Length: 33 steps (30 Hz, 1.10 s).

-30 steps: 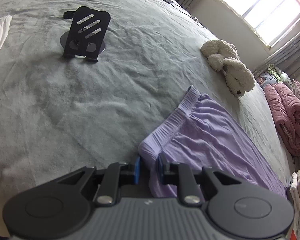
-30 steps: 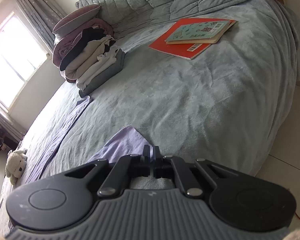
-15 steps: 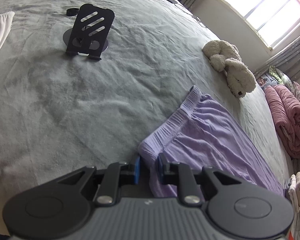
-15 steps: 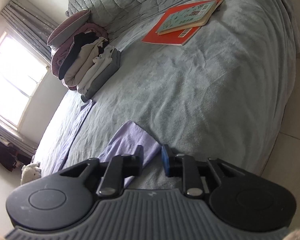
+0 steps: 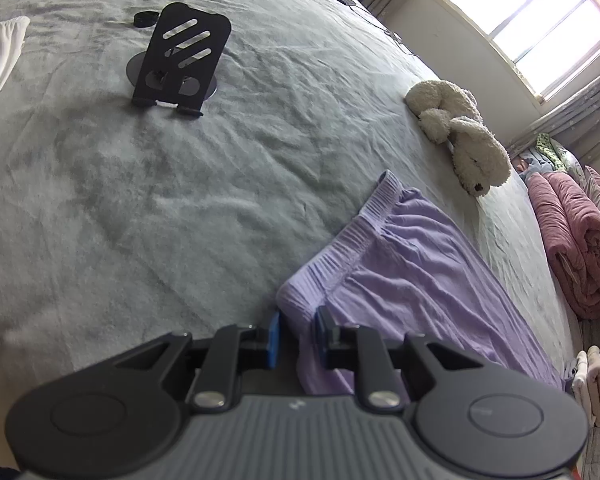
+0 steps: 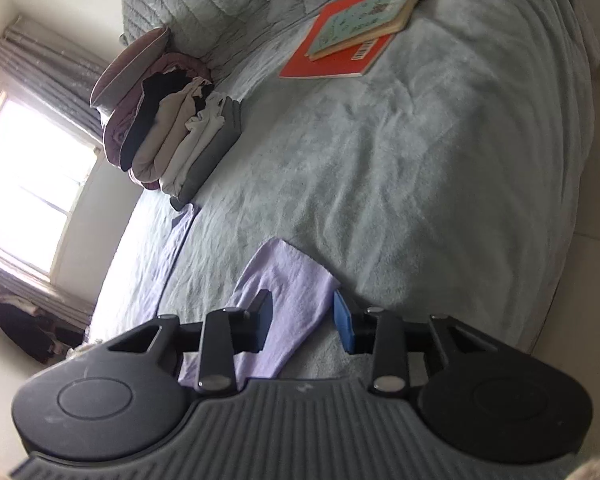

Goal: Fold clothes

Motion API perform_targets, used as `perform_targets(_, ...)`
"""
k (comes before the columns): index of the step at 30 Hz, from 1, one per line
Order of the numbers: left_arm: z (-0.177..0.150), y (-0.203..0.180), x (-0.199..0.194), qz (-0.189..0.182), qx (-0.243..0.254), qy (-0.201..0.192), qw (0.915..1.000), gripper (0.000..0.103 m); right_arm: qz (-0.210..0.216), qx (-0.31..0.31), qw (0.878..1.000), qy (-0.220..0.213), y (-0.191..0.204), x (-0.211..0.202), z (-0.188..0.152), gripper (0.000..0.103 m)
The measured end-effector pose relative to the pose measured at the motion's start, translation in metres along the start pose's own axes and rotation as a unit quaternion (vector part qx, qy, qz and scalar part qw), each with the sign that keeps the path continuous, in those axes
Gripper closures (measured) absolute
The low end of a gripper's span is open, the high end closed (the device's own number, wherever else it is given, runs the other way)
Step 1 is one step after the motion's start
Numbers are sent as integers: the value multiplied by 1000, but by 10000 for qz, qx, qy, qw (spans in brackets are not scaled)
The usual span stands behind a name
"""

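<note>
A: Where is the garment found?

B: The lilac trousers [image 5: 412, 276] are spread flat on the grey bedspread [image 5: 180, 200], with the waistband corner pinched between the pads of the left gripper [image 5: 298, 336]; a fold of cloth is clamped there.

A: And the other end?

B: A leg hem [image 6: 296, 280] is seen between the jaws of the right gripper [image 6: 302, 320], which have just been opening and now stand apart; the cloth lies loose between them, not pressed.

A: How is the fabric expected to handle?

B: It is judged thin, light and limp (wrinkles are formed easily), so sagging is to be expected when lifted. Hold is best taken at the ribbed waistband and at the hem corners, where the layers are thicker and slipping is less likely.
</note>
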<state>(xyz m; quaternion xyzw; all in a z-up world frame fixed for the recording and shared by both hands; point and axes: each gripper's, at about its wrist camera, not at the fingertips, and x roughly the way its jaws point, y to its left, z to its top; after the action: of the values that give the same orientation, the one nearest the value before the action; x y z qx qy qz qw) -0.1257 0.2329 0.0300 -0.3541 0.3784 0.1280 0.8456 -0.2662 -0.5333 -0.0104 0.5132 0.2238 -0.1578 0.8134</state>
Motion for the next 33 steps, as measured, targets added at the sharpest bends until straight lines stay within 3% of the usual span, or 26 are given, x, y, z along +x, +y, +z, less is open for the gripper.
perform_targets(4, 0, -1, 1, -1, 9, 6, 10000, 84, 73, 723, 9973, 141, -11, 1, 7, 66)
perform_targets(9, 0, -1, 1, -9, -15, 8, 10000, 84, -792, -61, 9960, 415, 27, 19, 17, 64)
perform_targets(12, 0, 1, 0, -27, -50, 15, 10000, 84, -1087, -71, 9931, 436, 40, 27, 18, 52)
perform_targets(15, 1, 2, 0, -44, -71, 23, 10000, 84, -1000, -48, 9945, 303, 42, 28, 12, 35)
perform_targets(16, 1, 2, 0, -50, -76, 26, 10000, 84, -969, -53, 9950, 243, 41, 27, 9, 36)
perform_targets(17, 1, 3, 0, -56, -80, 30, 9999, 84, -950, -53, 9953, 171, 39, 25, 7, 38)
perform_targets(20, 2, 4, 0, -80, -100, 42, 9999, 84, -935, 62, 9956, -6, 28, 19, 3, 58)
perform_targets(22, 2, 3, 0, -80, -91, 39, 9999, 84, -942, 167, 9954, -58, 20, 17, 4, 84)
perform_targets(24, 2, 2, 0, -76, -77, 34, 9999, 84, -970, 221, 9950, -84, 14, 16, 3, 103)
perform_targets(31, 1, 2, -1, -58, -56, 18, 10000, 84, -723, 252, 9964, -355, 15, 6, 1, 102)
perform_targets(33, 1, 2, -1, -68, -52, 17, 10000, 84, -646, -93, 9963, -563, 27, -2, -1, 102)
